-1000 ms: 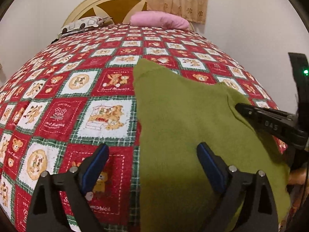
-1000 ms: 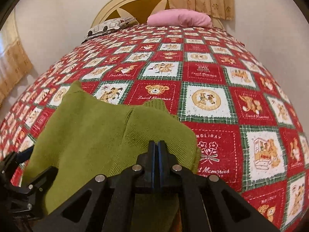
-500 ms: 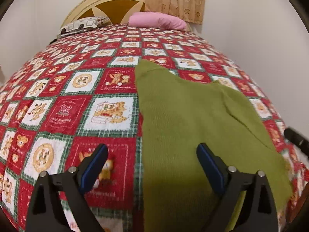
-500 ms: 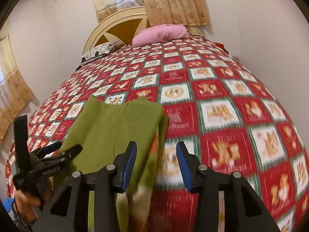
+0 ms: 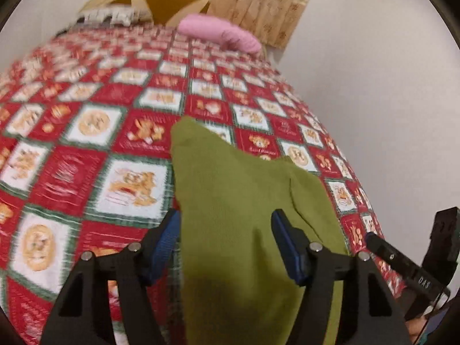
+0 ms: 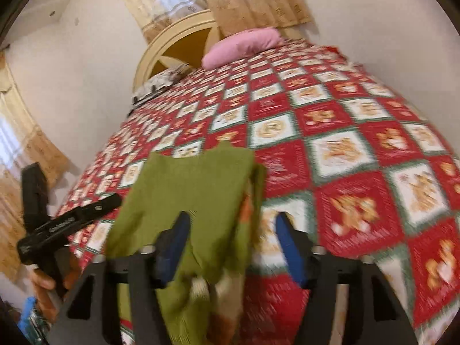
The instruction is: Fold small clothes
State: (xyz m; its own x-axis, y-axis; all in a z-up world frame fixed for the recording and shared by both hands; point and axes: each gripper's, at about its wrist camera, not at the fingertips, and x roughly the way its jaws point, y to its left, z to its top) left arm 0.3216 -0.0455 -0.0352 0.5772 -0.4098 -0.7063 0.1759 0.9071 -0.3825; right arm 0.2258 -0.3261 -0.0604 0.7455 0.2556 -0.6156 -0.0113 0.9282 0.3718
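Note:
A small olive-green knitted top (image 5: pixel 235 201) lies flat on the red patchwork quilt (image 5: pixel 86 143), its right side folded over the body. My left gripper (image 5: pixel 227 241) hovers over its near left part. The jaws are closing with green cloth under and between them, but the pads do not press on it. In the right wrist view the top (image 6: pixel 195 184) has a doubled right edge showing a pale underside. My right gripper (image 6: pixel 231 241) stands over that edge, jaws opening, gripping nothing. Each gripper shows in the other's view: the right gripper (image 5: pixel 396 261) and the left gripper (image 6: pixel 72 218), held by a hand (image 6: pixel 43 281).
A pink pillow (image 5: pixel 221 33) and a patterned pillow (image 6: pixel 161 82) lie at the head of the bed by a cream headboard (image 6: pixel 178 37). Curtains hang behind. A white wall runs along the bed's right side. The quilt spreads wide to the left and beyond the top.
My right gripper, shut on the top's folded part a second ago, has opened, let the cloth go and drawn back. My left gripper's jaws have narrowed, and it has lifted and tilted.

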